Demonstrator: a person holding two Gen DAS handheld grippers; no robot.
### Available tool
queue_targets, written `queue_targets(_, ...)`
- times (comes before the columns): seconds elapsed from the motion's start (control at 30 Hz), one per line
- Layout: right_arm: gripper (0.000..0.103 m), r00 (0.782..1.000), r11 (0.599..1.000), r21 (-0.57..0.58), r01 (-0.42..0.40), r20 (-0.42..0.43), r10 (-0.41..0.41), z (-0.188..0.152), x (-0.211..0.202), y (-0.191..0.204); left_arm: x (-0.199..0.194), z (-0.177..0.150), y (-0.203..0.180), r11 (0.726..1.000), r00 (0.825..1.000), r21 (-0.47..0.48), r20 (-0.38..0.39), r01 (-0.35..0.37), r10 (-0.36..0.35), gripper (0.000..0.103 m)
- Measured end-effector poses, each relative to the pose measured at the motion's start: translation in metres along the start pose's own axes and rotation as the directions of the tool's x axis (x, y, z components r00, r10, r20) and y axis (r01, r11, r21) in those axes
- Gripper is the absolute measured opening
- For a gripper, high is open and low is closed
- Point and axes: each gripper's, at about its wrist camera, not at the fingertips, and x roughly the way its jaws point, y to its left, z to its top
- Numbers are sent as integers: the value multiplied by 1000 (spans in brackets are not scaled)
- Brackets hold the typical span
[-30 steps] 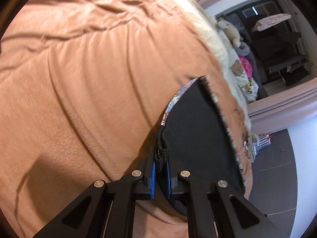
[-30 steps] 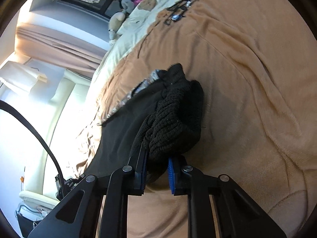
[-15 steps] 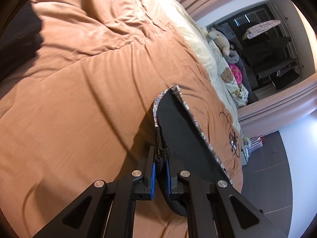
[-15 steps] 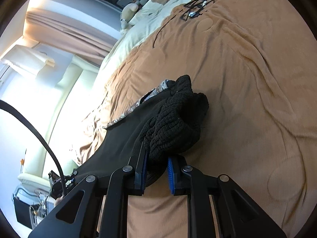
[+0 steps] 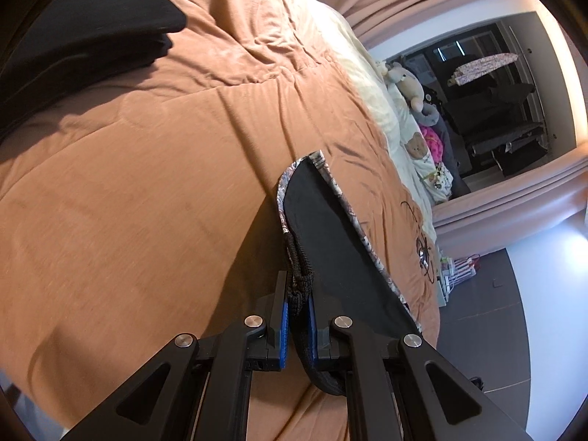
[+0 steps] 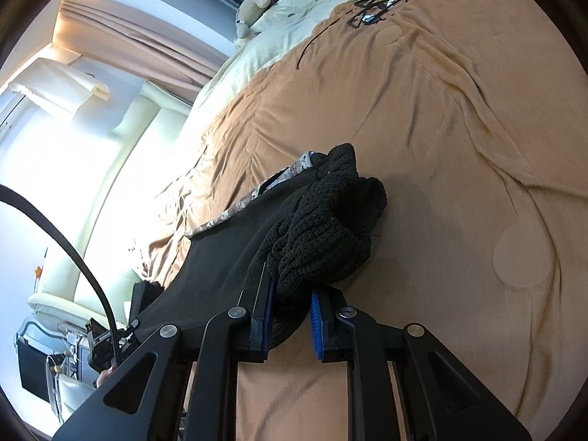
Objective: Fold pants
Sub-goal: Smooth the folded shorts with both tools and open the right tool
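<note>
The black pants (image 5: 341, 257) with a patterned lining edge hang stretched between my two grippers above an orange-brown bedspread (image 5: 147, 202). My left gripper (image 5: 297, 316) is shut on the knitted black waistband, which is pinched flat between the blue pads. In the right wrist view the pants (image 6: 220, 264) run away to the left, and my right gripper (image 6: 292, 321) is shut on a thick bunch of ribbed black waistband (image 6: 323, 235). The left gripper shows small at the lower left of that view, holding the far end.
More black cloth (image 5: 84, 33) lies on the bedspread at the upper left. Black cables (image 6: 375, 3) rest near the cream pillows and plush toys (image 6: 253, 11). A cream headboard (image 6: 121, 191) and curtains (image 6: 139, 40) stand beyond the bed. Dark floor (image 5: 485, 330) borders the bed.
My left gripper has swung along the bed with the waistband, bringing the black cloth at the upper left into sight. My right gripper has shifted slightly, still holding its bunch.
</note>
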Motion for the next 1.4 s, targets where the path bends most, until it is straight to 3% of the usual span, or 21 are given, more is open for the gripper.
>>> queue_targets(0.53,14,999,999,-19,42,-32,-43,-15,-15,-2,-31,-47,30,998,999,-45,-22,41,-42,8)
queue_targets(0.67,15,994,995,-34,93,-60,-95,-19,-9,-4,-33,-60,41,998,999,-60,-43,29,-32,8)
queue_targets(0.77,25,986,989,-30,144,-85,-146,-22,-3,-5,-29,-70,53,997,998,-73,-64,9,-14,9)
queue_targets(0.9,63,979,979,-49,196,-54,-198,-27,-12,4,-20,-75,63,996,995,-83,-101,-15,7,9)
queue_targets(0.97,64,977,976,-70,207,-30,-209,-32,-21,12,-22,-75,64,997,994,-70,-102,-33,26,11)
queue_targets(1.1,64,974,968,-118,223,-4,-225,-48,-34,32,-31,-77,66,998,996,-56,-88,-36,31,27)
queue_targets(1.4,64,980,960,-214,178,-46,-192,-88,-31,62,-51,-90,65,999,997,-43,-70,11,-14,32)
